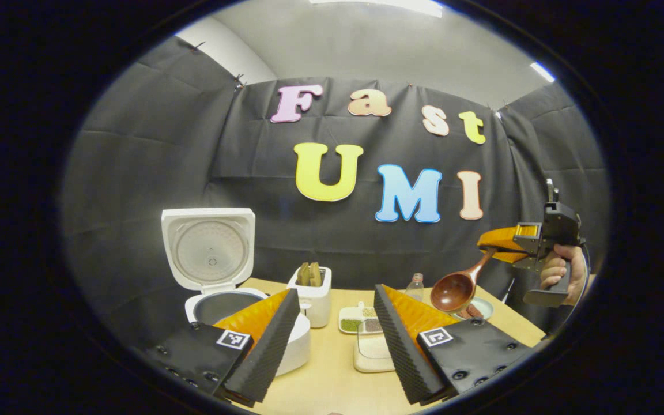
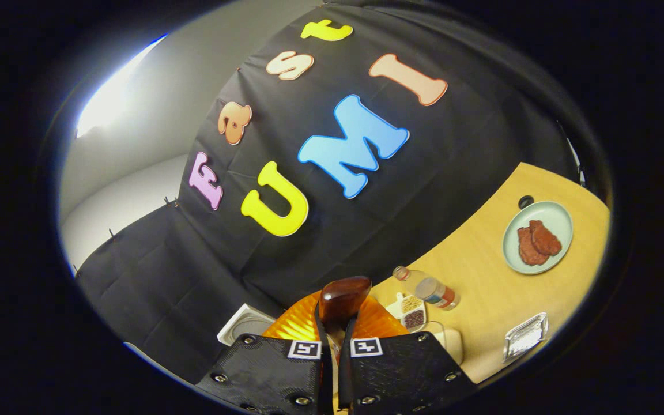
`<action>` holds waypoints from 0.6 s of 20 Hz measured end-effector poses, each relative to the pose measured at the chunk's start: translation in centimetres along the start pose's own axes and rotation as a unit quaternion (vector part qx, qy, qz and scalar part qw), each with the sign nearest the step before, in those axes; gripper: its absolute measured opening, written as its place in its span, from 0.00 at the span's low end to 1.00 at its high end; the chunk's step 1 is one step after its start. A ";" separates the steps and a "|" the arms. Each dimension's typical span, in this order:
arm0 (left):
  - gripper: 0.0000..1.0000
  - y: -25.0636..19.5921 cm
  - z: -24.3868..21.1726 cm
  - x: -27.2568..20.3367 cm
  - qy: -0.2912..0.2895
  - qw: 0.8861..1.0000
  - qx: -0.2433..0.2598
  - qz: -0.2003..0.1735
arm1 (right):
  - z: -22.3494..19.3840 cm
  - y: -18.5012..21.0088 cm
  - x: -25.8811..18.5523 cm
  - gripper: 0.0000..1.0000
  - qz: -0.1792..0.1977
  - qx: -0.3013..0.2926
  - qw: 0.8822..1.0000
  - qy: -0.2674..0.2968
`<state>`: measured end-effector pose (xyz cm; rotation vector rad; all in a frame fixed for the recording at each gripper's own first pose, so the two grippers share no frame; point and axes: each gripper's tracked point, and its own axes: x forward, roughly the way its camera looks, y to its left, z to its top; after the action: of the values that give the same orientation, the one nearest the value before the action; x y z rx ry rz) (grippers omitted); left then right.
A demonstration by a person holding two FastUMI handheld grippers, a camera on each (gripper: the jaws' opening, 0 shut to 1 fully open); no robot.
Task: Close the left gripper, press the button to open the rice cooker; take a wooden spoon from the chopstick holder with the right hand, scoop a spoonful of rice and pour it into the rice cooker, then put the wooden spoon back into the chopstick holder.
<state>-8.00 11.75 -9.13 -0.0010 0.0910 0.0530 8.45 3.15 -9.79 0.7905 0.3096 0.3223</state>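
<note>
Inspecting cooker: one rice cooker (image 1: 234, 311) stands at the table's (image 1: 332, 380) left, lid raised upright; its lower body is hidden behind the left gripper's near finger, and the pot's contents cannot be made out.
Cooker, other view: a white corner (image 2: 245, 325) shows beside the right gripper, the remainder cut off.
Left gripper (image 1: 332, 340): fingers set wide apart, nothing between them, held low over the table.
Right gripper (image 1: 496, 245): seen from the left gripper view held aloft at far right by a hand (image 1: 557, 271); both fingers clamped together on the spoon handle.
Right gripper, own view (image 2: 332, 346): fingers pressed close with the handle between them; the handle itself is mostly hidden.
Wooden spoon (image 1: 457, 288): one, bowl hanging lower than the handle, in the air above the plate side of the table, well apart from the cooker; whether the bowl carries rice cannot be told.
Chopstick holder (image 1: 312, 297): one white holder just right of the cooker; two brownish tops protrude, kind unclear.
Rice container (image 1: 372, 349): one clear container between the left fingers, partly hidden by them.
Compartment dish (image 1: 358, 320): one, grains too small to identify.
Bottle (image 2: 427, 288): one, lying on its side.
Plate (image 2: 539, 216): one, bearing two reddish pieces.
Small tray (image 2: 525, 334): one, glinting, near the table edge.
</note>
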 end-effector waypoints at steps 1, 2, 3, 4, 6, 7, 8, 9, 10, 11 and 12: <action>0.88 -0.3 -0.2 0.2 0.004 1.000 0.004 0.001 | 0.4 -1.4 -0.6 0.04 -0.016 -0.010 1.000 -0.005; 0.92 -0.7 -0.2 0.3 0.007 1.000 0.006 0.000 | 0.8 -2.8 -1.2 0.04 -0.031 -0.020 0.999 -0.010; 0.88 -1.1 -0.1 0.3 0.008 1.000 0.005 -0.001 | 1.0 -4.1 -1.8 0.04 -0.045 -0.030 0.998 -0.013; 0.91 -1.4 -0.2 0.4 0.010 1.000 0.003 -0.003 | 1.3 -5.4 -2.3 0.04 -0.058 -0.040 0.997 -0.015; 0.91 -1.9 -0.6 0.4 0.019 1.000 0.003 -0.002 | 1.7 -7.9 -3.3 0.04 -0.087 -0.064 0.994 -0.020; 0.91 -2.1 -0.8 0.4 0.024 1.000 0.004 -0.001 | 1.7 -9.4 -3.7 0.04 -0.104 -0.079 0.991 -0.020; 0.92 -2.3 -0.8 0.3 0.025 1.000 0.003 0.001 | 1.8 -10.7 -4.1 0.04 -0.119 -0.091 0.989 -0.019; 0.94 -2.5 -0.8 0.3 0.027 1.000 0.004 0.002 | 1.7 -11.9 -4.5 0.04 -0.132 -0.101 0.986 -0.017; 0.94 -2.7 -0.9 0.2 0.031 0.999 0.008 0.004 | 1.7 -12.8 -4.9 0.04 -0.142 -0.104 0.984 -0.015; 0.88 -2.9 -1.0 0.4 0.034 0.999 0.011 0.006 | 1.6 -13.6 -5.1 0.04 -0.149 -0.106 0.983 -0.014; 0.94 -3.1 -1.1 0.4 0.038 0.999 0.014 0.006 | 1.4 -14.3 -5.3 0.04 -0.155 -0.108 0.982 -0.013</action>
<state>-7.58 8.63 -10.28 0.0266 0.1673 0.0646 6.52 -9.32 -18.58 0.5217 0.3606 0.0509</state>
